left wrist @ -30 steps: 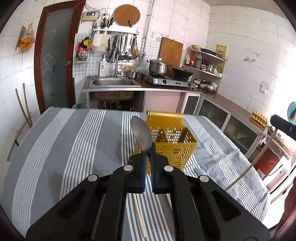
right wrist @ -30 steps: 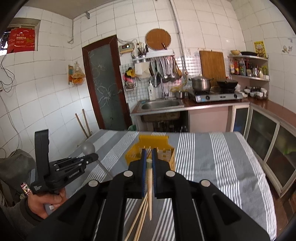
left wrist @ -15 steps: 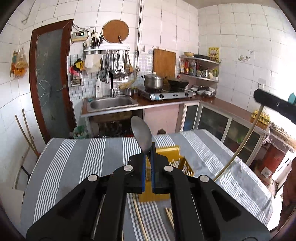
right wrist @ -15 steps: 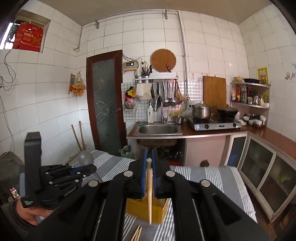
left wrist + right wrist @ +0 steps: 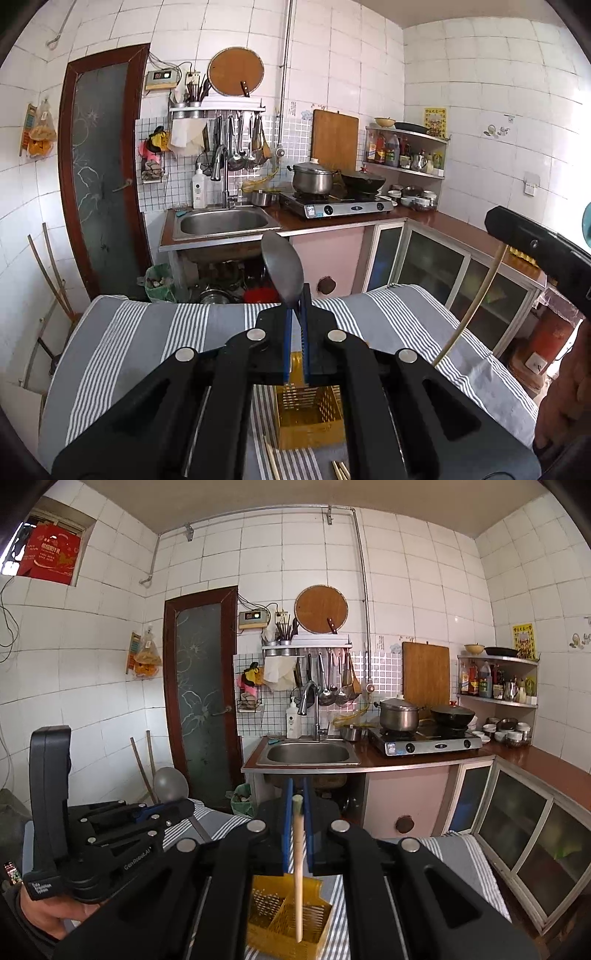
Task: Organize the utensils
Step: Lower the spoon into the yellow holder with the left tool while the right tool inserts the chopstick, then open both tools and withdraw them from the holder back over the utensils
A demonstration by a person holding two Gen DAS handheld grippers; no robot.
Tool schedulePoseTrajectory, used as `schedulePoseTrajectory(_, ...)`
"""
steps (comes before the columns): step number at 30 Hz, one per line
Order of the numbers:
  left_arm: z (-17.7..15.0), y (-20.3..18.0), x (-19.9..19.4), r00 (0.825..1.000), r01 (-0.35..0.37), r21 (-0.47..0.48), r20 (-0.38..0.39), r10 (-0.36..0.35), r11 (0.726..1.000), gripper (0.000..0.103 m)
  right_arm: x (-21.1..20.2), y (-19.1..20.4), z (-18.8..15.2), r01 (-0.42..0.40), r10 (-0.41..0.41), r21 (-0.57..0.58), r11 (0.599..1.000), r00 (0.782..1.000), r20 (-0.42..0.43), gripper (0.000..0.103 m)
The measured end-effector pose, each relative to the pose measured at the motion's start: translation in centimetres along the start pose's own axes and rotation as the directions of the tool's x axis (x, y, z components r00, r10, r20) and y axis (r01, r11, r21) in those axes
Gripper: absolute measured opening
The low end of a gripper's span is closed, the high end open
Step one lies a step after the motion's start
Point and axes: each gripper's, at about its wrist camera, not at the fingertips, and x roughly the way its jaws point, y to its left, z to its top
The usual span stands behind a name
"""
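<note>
Spoon pinched by neck in left gripper, bowl up, above yellow basket on striped tablecloth; chopstick clamped near top between pressed-together fingers of right gripper, hanging upright, tip over basket compartment; loose chopsticks lie on cloth beside basket; person's hand grips left tool

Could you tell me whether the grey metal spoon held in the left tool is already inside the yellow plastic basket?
No, the grey metal spoon stands clamped upright in the left tool, above the yellow plastic basket on the table.
</note>
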Motion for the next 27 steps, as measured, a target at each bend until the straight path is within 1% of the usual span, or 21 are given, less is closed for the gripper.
schedulePoseTrajectory(4,-0.6,0.6,2.2,1.000,0.005,-0.021,-0.019,-0.005,1.000,0.003,2.1,-0.2,-0.8,0.000,0.000,0.010,1.000,1.000,-0.013,0.006)
schedulePoseTrajectory(6,-1.3,0.7,3.1,0.999,-0.004,-0.018,-0.040,0.003,1.000,0.003,3.2,-0.3,-1.3,0.006,-0.006,0.011,1.000,1.000,-0.025,0.006)
schedulePoseTrajectory(10,-2.8,0.7,5.4,0.994,-0.010,-0.001,-0.108,0.009,1.000,0.003,5.1,-0.9,-2.9,0.018,-0.016,0.025,1.000,0.998,-0.058,0.006)
schedulePoseTrajectory(12,-3.6,0.7,5.9,0.991,-0.010,0.003,-0.133,0.010,1.000,0.003,5.7,-1.1,-3.7,0.021,-0.018,0.033,0.999,0.997,-0.074,0.006)
schedulePoseTrajectory(15,-4.7,1.1,7.1,0.983,-0.003,-0.001,-0.186,0.003,1.000,0.003,6.7,-1.4,-4.5,0.015,-0.010,0.042,0.999,0.994,-0.109,0.007)
schedulePoseTrajectory(16,-5.1,1.3,7.5,0.978,0.001,-0.007,-0.210,-0.002,1.000,0.007,6.9,-1.5,-4.6,0.015,-0.010,0.044,0.999,0.993,-0.113,0.008)
schedulePoseTrajectory(17,-5.3,1.5,7.9,0.974,0.004,-0.009,-0.226,-0.006,1.000,0.014,6.9,-1.5,-4.7,0.016,-0.011,0.045,0.999,0.994,-0.111,0.011)
schedulePoseTrajectory(18,-5.6,1.6,8.1,0.971,0.006,-0.012,-0.238,-0.009,1.000,0.035,6.7,-1.5,-4.7,0.013,-0.009,0.046,0.999,0.994,-0.106,0.027)
schedulePoseTrajectory(19,-5.9,1.8,8.2,0.970,-0.002,-0.016,-0.244,-0.002,1.000,0.049,6.6,-1.5,-4.6,0.014,-0.010,0.047,0.999,0.995,-0.100,0.045)
schedulePoseTrajectory(20,-6.0,2.1,8.3,0.969,-0.006,-0.021,-0.246,0.001,1.000,0.052,6.1,-1.6,-4.6,0.019,-0.015,0.046,0.999,0.997,-0.082,0.050)
schedulePoseTrajectory(24,-6.2,3.2,7.8,0.970,-0.024,-0.033,-0.241,0.016,0.999,0.052,4.6,-1.5,-4.4,0.038,-0.036,0.025,0.999,0.997,-0.062,0.050)
schedulePoseTrajectory(27,-6.5,4.7,6.2,0.976,-0.055,-0.039,-0.214,0.045,0.998,0.052,3.4,-2.2,-4.8,0.067,-0.065,0.025,0.997,0.995,-0.070,0.050)
